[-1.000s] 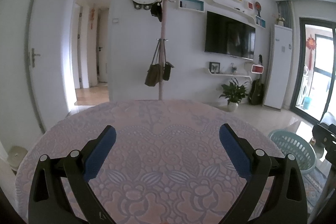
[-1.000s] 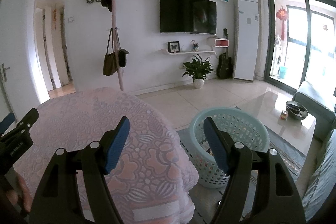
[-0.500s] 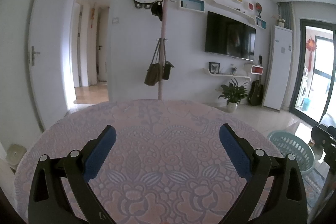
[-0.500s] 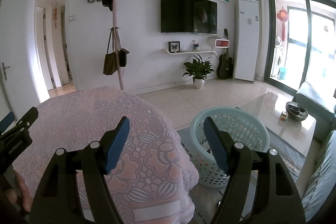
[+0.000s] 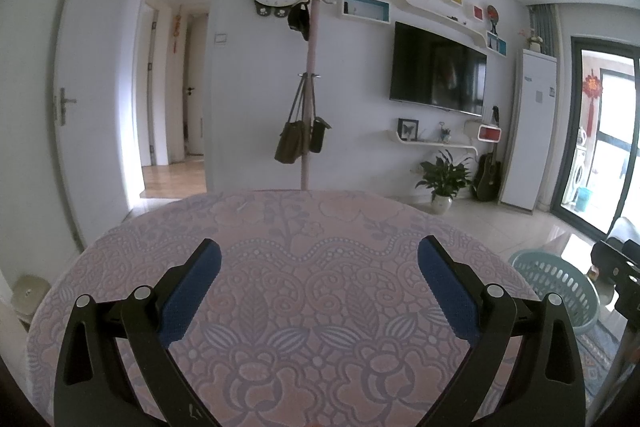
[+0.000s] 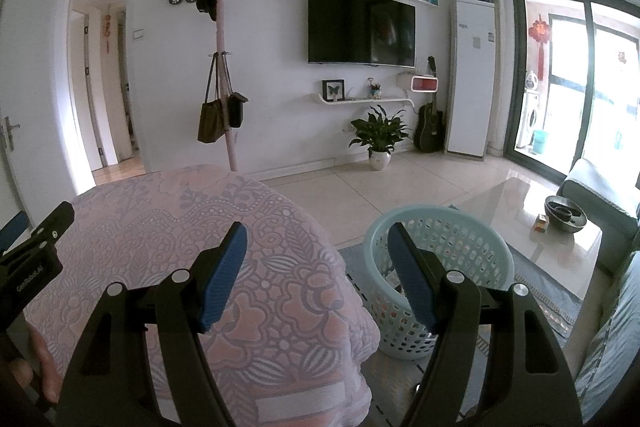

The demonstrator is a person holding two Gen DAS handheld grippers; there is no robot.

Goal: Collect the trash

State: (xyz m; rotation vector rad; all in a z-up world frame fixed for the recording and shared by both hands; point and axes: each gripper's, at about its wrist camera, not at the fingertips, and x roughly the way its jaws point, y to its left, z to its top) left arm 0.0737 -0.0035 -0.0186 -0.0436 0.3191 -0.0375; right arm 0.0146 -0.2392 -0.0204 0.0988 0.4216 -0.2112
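On the desk (image 5: 280, 267) I see no trash. The left gripper (image 5: 319, 269) has its jaws wide open, holding nothing, over the bare cloth. The right gripper (image 6: 317, 269) is also open and empty; the basket (image 6: 460, 227) stands just behind its right jaw, lower right, so I judge this hand the nearer one.

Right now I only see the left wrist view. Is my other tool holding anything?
Observer: No. The right tool is open, with nothing between its pads.
Operator: What's in front of it?
Observer: The pale blue basket, standing on the floor right beside the edge of the pink table.
Operator: Anything past the basket?
Observer: A glossy coffee table with a dark bowl and a small coloured cube on it.
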